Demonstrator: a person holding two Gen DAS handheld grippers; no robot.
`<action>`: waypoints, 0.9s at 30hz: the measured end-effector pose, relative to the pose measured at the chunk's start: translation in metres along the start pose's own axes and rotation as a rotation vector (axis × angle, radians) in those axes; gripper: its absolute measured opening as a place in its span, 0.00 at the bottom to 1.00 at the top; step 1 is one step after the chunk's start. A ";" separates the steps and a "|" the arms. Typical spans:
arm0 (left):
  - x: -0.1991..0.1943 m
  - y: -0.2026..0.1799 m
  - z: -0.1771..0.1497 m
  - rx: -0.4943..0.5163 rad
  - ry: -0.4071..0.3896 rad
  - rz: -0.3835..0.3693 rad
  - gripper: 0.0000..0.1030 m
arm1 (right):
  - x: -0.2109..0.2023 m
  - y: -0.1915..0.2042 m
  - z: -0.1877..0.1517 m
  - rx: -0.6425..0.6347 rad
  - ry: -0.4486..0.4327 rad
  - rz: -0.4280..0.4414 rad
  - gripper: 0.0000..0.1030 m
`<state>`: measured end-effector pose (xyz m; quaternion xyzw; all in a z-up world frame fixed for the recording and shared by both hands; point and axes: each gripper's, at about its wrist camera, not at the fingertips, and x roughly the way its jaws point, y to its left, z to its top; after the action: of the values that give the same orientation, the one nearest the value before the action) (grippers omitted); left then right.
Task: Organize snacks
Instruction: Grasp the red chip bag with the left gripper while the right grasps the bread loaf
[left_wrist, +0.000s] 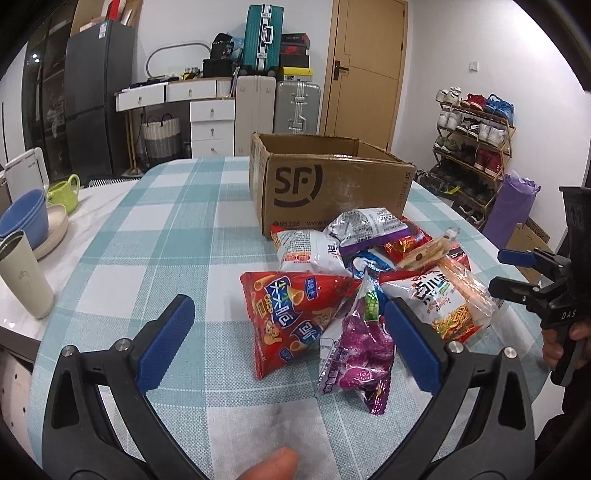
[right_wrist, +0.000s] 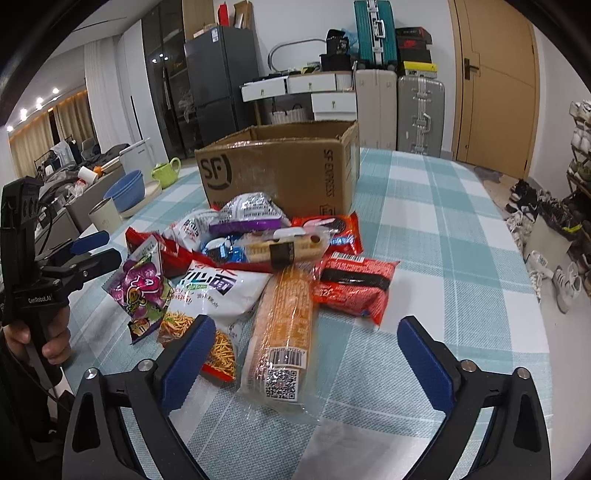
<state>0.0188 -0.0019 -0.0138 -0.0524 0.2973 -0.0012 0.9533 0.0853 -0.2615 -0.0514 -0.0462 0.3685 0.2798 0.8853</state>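
A pile of snack packets lies on the checked tablecloth in front of an open SF cardboard box (left_wrist: 332, 184) (right_wrist: 288, 170). My left gripper (left_wrist: 290, 314) is open and empty, with a red chip bag (left_wrist: 295, 317) and a purple packet (left_wrist: 360, 354) between its fingers' line of sight. My right gripper (right_wrist: 306, 332) is open and empty, just short of a long orange cracker pack (right_wrist: 284, 332). A white noodle-snack bag (right_wrist: 218, 295) and a red packet (right_wrist: 354, 288) flank that pack. Each gripper shows in the other's view, the right (left_wrist: 517, 273) and the left (right_wrist: 96, 247).
A beige tumbler (left_wrist: 24, 277), blue bowls (left_wrist: 27, 218) on plates and a green watering can (left_wrist: 64, 192) stand on the table's left side. A shoe rack (left_wrist: 472, 147) is off the right edge. Suitcases and drawers stand behind the box.
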 end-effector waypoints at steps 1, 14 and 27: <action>0.002 0.001 0.000 -0.007 0.008 -0.001 0.99 | 0.003 0.001 0.000 -0.004 0.014 -0.004 0.90; 0.026 0.013 0.006 -0.081 0.102 -0.032 0.99 | 0.032 0.007 0.004 -0.029 0.104 -0.015 0.73; 0.048 0.027 0.018 -0.128 0.141 -0.064 0.99 | 0.044 0.007 0.002 -0.025 0.148 0.002 0.66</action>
<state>0.0677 0.0251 -0.0284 -0.1224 0.3614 -0.0164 0.9242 0.1084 -0.2349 -0.0790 -0.0777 0.4294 0.2809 0.8548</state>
